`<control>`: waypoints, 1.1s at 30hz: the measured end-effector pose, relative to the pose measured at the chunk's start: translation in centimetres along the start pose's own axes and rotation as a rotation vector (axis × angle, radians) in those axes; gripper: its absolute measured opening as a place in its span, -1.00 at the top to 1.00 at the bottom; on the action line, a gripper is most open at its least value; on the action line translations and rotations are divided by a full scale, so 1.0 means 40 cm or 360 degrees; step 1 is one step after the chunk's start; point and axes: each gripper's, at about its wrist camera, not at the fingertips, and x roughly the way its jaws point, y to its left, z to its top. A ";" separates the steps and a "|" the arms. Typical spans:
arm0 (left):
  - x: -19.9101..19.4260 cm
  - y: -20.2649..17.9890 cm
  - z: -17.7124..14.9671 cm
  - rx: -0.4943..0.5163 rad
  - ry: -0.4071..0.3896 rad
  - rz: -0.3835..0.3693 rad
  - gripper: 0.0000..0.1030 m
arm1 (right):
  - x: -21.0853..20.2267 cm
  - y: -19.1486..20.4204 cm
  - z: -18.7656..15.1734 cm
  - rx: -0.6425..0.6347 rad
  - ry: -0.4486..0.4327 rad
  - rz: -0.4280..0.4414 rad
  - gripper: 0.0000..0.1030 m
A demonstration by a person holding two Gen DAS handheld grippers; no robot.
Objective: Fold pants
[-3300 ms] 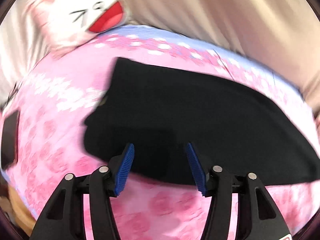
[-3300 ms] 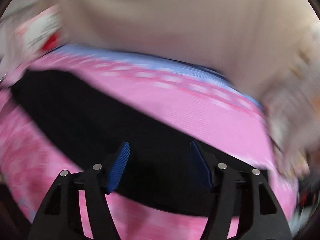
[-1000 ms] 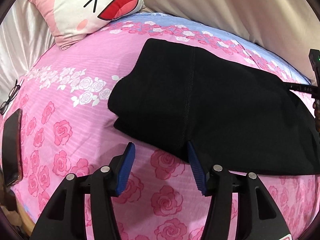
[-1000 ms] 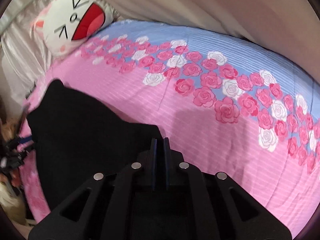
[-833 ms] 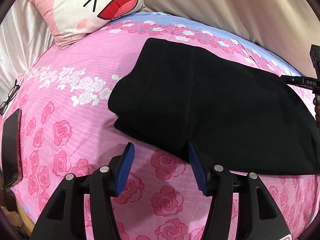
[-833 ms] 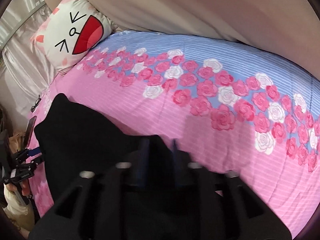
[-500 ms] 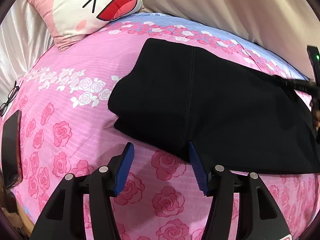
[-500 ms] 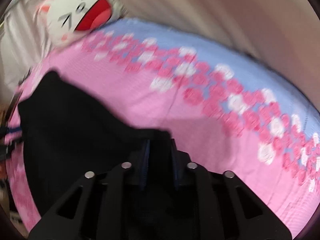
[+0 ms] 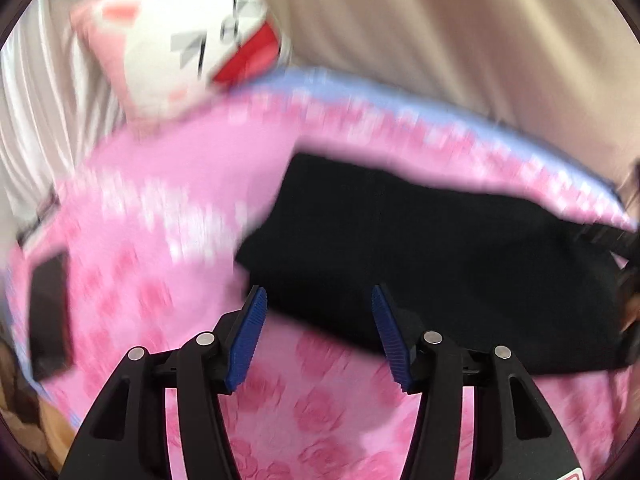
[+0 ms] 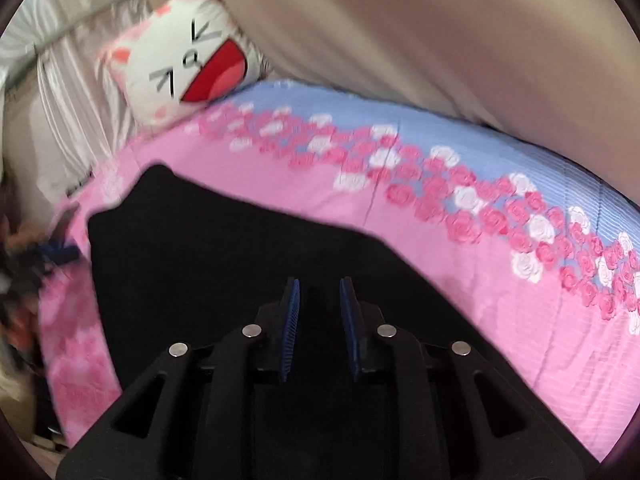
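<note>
Right now I'm holding my left gripper [image 9: 316,334] with its blue ribbed pads [image 9: 245,340] standing well apart, nothing between them, hovering above the near edge of the black fabric pants [image 9: 420,264]. My right gripper [image 10: 319,322] is sitting over the pants [image 10: 240,280] too; its jaws have just been opening and a narrow gap is showing between the blue pads [image 10: 290,320]. Dark cloth is filling that gap from behind, but the pads aren't pressing on it as far as I can tell.

Pants are lying flat as a folded black slab on the pink rose-print bedsheet [image 9: 168,208], running across the bed. A dark flat phone-like slab [image 9: 48,312] is lying on the sheet at the left edge, well apart from the pants. Farther back, the sheet's blue band [image 10: 360,108] is meeting a white cat-face pillow with a red open mouth [image 10: 180,72]. Beige curtain fabric [image 10: 440,32] is hanging behind. Left view is heavily blurred.
</note>
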 end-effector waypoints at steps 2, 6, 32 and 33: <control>-0.021 -0.027 0.056 -0.0011 -0.0094 0.0002 -0.30 | 0.032 -0.003 0.014 0.0062 0.0006 0.0046 0.58; 0.153 -0.055 0.148 -0.0025 0.0051 0.0128 -0.54 | 0.094 -0.029 0.013 0.0104 0.0054 0.0032 0.67; 0.049 -0.595 -0.013 0.0336 0.0097 -0.0216 -0.39 | -0.870 -0.696 -0.902 0.1242 -0.0393 -0.1013 0.51; 0.043 -0.622 -0.019 0.0362 0.0103 -0.0225 -0.39 | -0.881 -0.711 -0.912 0.1226 -0.0383 -0.0998 0.49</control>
